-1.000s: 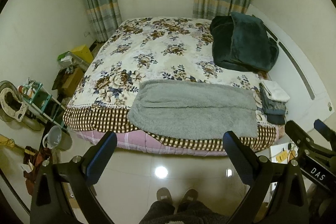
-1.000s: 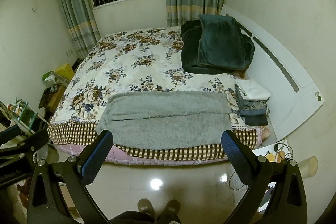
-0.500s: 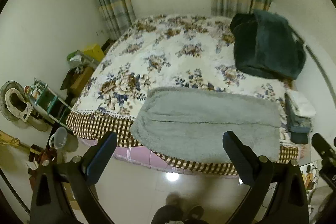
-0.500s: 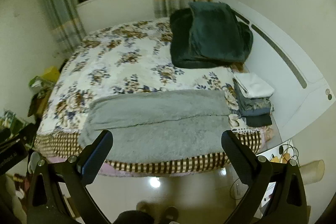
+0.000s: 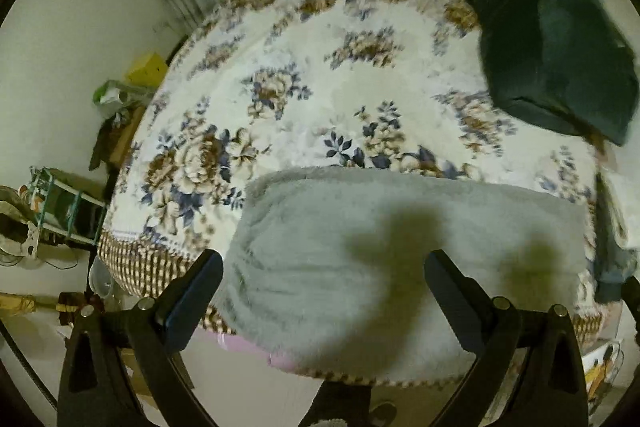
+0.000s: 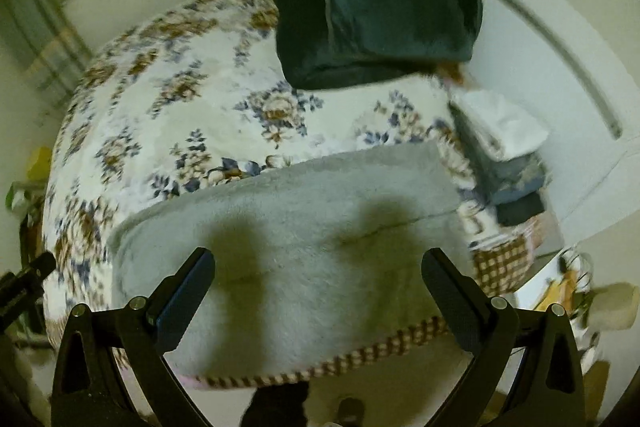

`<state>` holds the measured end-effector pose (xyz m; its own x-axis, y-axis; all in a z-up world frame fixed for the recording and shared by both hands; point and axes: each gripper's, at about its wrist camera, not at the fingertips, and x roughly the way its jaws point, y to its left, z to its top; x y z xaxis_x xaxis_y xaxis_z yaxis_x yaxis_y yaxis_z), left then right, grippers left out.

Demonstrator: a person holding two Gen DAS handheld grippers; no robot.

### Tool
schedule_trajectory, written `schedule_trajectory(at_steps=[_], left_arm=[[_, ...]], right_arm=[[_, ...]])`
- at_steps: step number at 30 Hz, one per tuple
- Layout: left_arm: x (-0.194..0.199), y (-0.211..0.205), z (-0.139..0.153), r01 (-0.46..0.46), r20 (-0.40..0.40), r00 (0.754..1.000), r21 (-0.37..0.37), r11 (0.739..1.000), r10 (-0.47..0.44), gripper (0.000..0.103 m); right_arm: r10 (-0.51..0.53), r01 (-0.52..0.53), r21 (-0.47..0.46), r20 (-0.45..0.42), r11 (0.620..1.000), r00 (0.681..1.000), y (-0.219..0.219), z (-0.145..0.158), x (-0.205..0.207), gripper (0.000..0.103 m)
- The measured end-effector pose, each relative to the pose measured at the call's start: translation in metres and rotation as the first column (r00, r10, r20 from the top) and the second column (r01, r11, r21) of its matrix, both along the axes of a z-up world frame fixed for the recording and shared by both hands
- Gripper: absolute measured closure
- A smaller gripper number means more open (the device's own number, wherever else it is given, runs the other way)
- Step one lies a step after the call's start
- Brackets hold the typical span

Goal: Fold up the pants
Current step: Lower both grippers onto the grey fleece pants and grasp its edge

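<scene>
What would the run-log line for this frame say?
phase: approach | left gripper: open, empty | right gripper: open, empty | gray pants: flat on bed edge, untouched

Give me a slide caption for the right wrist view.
Open right hand-held gripper above grey fleece pants spread flat on floral bed.

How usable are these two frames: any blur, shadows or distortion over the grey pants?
Left wrist view: motion blur smears the floral bedspread and dark green blanket; two dark shadows fall on the grey pants. Right wrist view: similar blur, worst on the folded clothes stack; two shadows on the pants too. Both: strong fisheye curvature, dark vignette corners, open jaws sharp.
</scene>
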<state>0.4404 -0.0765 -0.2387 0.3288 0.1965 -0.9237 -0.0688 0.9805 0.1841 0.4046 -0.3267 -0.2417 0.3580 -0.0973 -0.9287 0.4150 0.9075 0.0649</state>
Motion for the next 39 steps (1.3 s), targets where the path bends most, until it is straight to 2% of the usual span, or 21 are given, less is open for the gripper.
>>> schedule_trajectory(at_steps=[4, 5, 7, 9, 11, 12, 15, 19, 22, 24, 28, 29, 31, 33, 34, 35, 36, 37, 38, 39], left_arm=[[0.065, 0.011, -0.066, -0.058, -0.097, 0.994, 0.008, 0.998, 0.059, 0.0], [0.08, 0.015, -0.086, -0.082, -0.126, 0.989, 0.014, 0.997, 0.083, 0.0], [0.106, 0.021, -0.121, -0.126, -0.176, 0.976, 0.021, 0.992, 0.127, 0.0], [0.134, 0.028, -0.161, -0.177, -0.24, 0.954, 0.027, 0.984, 0.178, 0.0], [0.153, 0.035, -0.191, -0.23, -0.293, 0.929, 0.021, 0.973, 0.226, 0.0], [0.165, 0.04, -0.21, -0.267, -0.322, 0.911, 0.013, 0.964, 0.257, 0.0], [0.187, 0.042, -0.248, -0.336, -0.375, 0.871, 0.018, 0.942, 0.318, 0.0], [0.213, 0.04, -0.289, -0.423, -0.421, 0.817, 0.027, 0.906, 0.394, 0.0], [0.228, 0.038, -0.315, -0.478, -0.443, 0.779, 0.037, 0.877, 0.444, 0.0], [0.236, 0.038, -0.332, -0.51, -0.448, 0.753, 0.065, 0.858, 0.482, 0.0], [0.238, 0.041, -0.363, -0.558, -0.464, 0.695, 0.131, 0.819, 0.549, 0.0], [0.237, 0.04, -0.37, -0.559, -0.473, 0.685, 0.148, 0.816, 0.555, 0.0], [0.233, 0.042, -0.374, -0.582, -0.471, 0.674, 0.134, 0.802, 0.569, 0.001], [0.229, 0.042, -0.368, -0.606, -0.449, 0.684, 0.09, 0.791, 0.575, 0.015], [0.227, 0.041, -0.362, -0.606, -0.438, 0.697, 0.064, 0.793, 0.568, 0.036], [0.225, 0.039, -0.355, -0.597, -0.421, 0.711, 0.061, 0.8, 0.563, 0.059], [0.222, 0.037, -0.347, -0.585, -0.399, 0.727, 0.064, 0.808, 0.558, 0.07], [0.219, 0.036, -0.339, -0.579, -0.383, 0.739, 0.058, 0.813, 0.554, 0.085], [0.214, 0.036, -0.332, -0.578, -0.367, 0.749, 0.045, 0.815, 0.552, 0.092], [0.208, 0.038, -0.324, -0.585, -0.349, 0.755, 0.026, 0.811, 0.556, 0.094]], right_arm=[[-0.091, 0.095, 0.052, -0.085, 0.994, 0.992, -0.027, -0.079, 0.075, 0.0], [-0.119, 0.127, 0.071, -0.116, 0.989, 0.986, -0.038, -0.108, 0.097, 0.0], [-0.169, 0.185, 0.092, -0.155, 0.979, 0.973, -0.058, -0.147, 0.124, 0.0], [-0.233, 0.263, 0.12, -0.215, 0.957, 0.948, -0.085, -0.198, 0.152, 0.0], [-0.279, 0.323, 0.135, -0.269, 0.937, 0.922, -0.111, -0.231, 0.156, 0.0], [-0.311, 0.367, 0.15, -0.301, 0.918, 0.901, -0.128, -0.257, 0.168, 0.0], [-0.383, 0.456, 0.155, -0.351, 0.876, 0.854, -0.167, -0.3, 0.172, 0.0], [-0.459, 0.552, 0.158, -0.398, 0.819, 0.794, -0.22, -0.353, 0.183, 0.0], [-0.476, 0.59, 0.17, -0.438, 0.79, 0.763, -0.245, -0.381, 0.187, 0.0], [-0.476, 0.594, 0.154, -0.455, 0.79, 0.752, -0.259, -0.399, 0.195, 0.0], [-0.449, 0.583, 0.171, -0.481, 0.794, 0.753, -0.273, -0.425, 0.209, 0.0], [-0.439, 0.577, 0.178, -0.486, 0.797, 0.756, -0.275, -0.431, 0.212, 0.0], [-0.427, 0.569, 0.193, -0.485, 0.799, 0.763, -0.277, -0.436, 0.216, 0.0], [-0.406, 0.548, 0.201, -0.479, 0.812, 0.778, -0.276, -0.439, 0.219, 0.002], [-0.396, 0.538, 0.209, -0.474, 0.817, 0.786, -0.28, -0.443, 0.221, 0.007], [-0.384, 0.526, 0.219, -0.469, 0.822, 0.795, -0.278, -0.442, 0.222, 0.018], [-0.372, 0.512, 0.221, -0.464, 0.83, 0.804, -0.277, -0.442, 0.221, 0.024], [-0.363, 0.502, 0.222, -0.462, 0.836, 0.809, -0.276, -0.442, 0.219, 0.035], [-0.352, 0.49, 0.231, -0.456, 0.84, 0.817, -0.274, -0.44, 0.217, 0.048], [-0.348, 0.486, 0.238, -0.449, 0.841, 0.823, -0.273, -0.438, 0.214, 0.056]])
